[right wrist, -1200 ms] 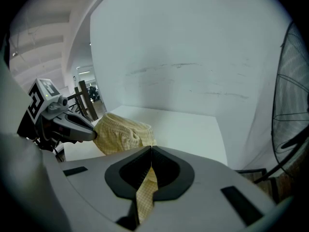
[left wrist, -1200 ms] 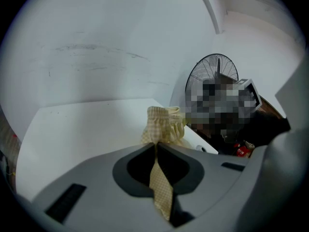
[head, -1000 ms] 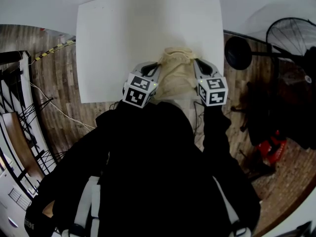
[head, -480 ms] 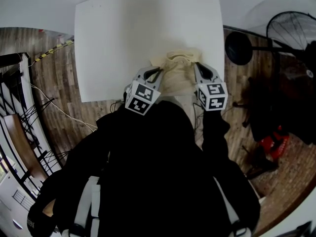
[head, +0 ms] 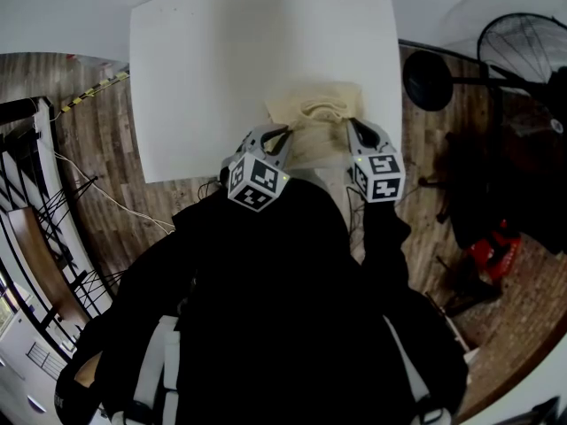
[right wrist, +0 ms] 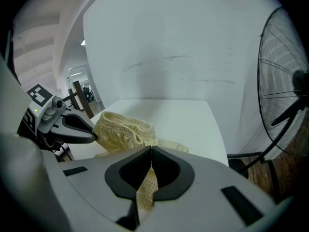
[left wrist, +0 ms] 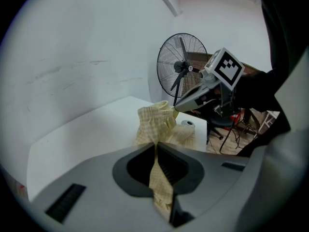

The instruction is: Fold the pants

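Pants: pale yellow checked cloth, bunched on the near right part of the white table, close to its near edge. Part of the cloth lies flat on the tabletop, and the gathered waistband stands up as a puckered hump between the two grippers. Far left: wooden floor with cables beside the table. Left gripper: at the left side of the bunch, marker cube toward the person. Its own view shows the jaws closed together on a strip of the checked cloth, which hangs down through them. Right gripper: at the right side of the bunch, near the table's right edge, level with the left one. Its own view shows the jaws pressed together on a fold of the same cloth, with a tail of it below the pads. The two grippers are apart, with the raised waistband spanning the gap. Right of the table: a black standing fan on the floor, its round base just beside the table's right edge. Dark sleeves fill the near foreground.
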{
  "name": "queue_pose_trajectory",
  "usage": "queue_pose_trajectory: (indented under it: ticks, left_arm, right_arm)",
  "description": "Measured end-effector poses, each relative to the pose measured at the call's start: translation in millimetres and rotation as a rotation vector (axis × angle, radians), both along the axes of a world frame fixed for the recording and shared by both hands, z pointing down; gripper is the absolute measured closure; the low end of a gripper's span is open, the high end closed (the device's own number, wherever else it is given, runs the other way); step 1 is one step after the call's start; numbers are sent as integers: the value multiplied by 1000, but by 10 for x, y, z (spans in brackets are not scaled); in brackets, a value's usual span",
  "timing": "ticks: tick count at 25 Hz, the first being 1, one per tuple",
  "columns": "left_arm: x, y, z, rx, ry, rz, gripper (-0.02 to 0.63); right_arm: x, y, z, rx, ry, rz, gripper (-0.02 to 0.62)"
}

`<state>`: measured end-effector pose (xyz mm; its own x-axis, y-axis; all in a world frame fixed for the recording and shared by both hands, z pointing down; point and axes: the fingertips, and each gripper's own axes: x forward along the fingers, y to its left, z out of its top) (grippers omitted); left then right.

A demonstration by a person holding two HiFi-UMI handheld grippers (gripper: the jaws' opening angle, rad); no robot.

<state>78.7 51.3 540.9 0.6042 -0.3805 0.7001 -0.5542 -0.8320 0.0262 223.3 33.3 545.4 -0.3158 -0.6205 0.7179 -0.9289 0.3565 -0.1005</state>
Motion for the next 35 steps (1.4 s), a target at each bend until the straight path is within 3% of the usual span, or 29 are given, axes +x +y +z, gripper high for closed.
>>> queue_pose_trajectory:
  ticks: [6, 13, 30, 35]
  left_arm:
    - [14, 135, 181, 38, -73, 92, 584]
    - [2, 332, 447, -21, -119, 164, 584]
    - [-96, 555, 750, -147, -156, 152, 584]
    - [-119, 573, 709, -174, -141, 128, 583]
  right_arm:
    - [4, 141, 159, -41, 14, -19, 588]
    - [-6, 354, 415, -108, 37, -45, 586]
    - [37, 658, 680, -227, 88, -57, 586]
    - [14, 712, 621, -250, 41, -8, 586]
